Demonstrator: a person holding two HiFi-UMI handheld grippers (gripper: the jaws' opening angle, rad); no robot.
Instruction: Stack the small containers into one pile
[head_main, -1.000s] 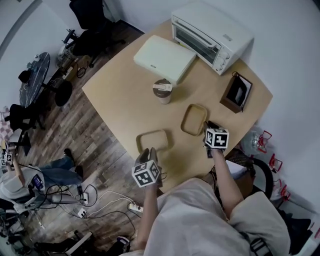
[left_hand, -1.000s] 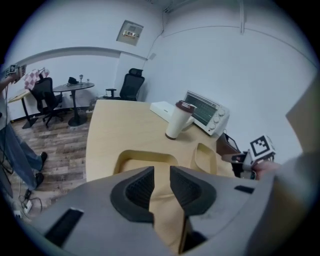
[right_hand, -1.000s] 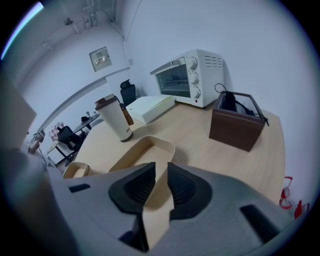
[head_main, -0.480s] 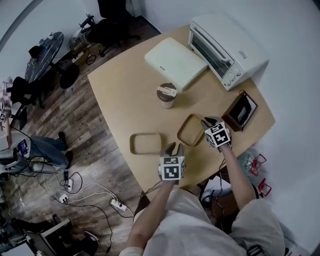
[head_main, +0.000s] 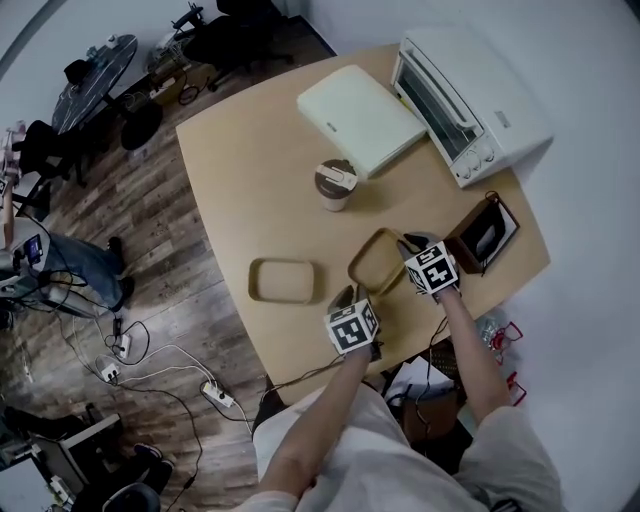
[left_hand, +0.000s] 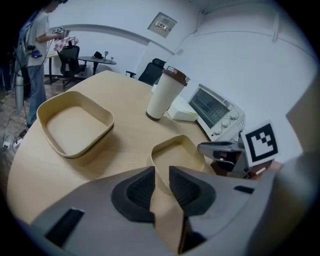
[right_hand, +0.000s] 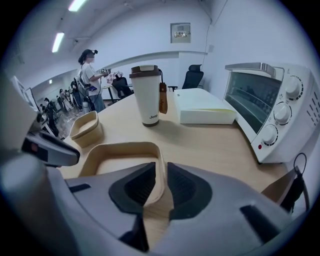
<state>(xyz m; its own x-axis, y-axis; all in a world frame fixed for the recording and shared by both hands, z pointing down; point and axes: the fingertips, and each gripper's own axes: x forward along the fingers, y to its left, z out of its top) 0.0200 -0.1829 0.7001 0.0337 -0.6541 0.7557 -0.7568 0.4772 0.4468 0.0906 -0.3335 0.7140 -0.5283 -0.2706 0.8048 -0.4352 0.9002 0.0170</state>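
Pinching opposite walls of one small container (head_main: 378, 260), the left gripper (head_main: 346, 298) and right gripper (head_main: 411, 246) each had their fingers closed on its rim. The other container (head_main: 284, 281) sat apart on the desk (head_main: 240, 170), nearby to the left. Nothing looked stacked yet; carrying across and nesting remained.

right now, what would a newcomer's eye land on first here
Both grippers pinch one tan container in the middle of the head view: the left gripper at its near end, the right gripper at its right side. A second tan container sits empty to its left, and a lidded cup stands beyond them.
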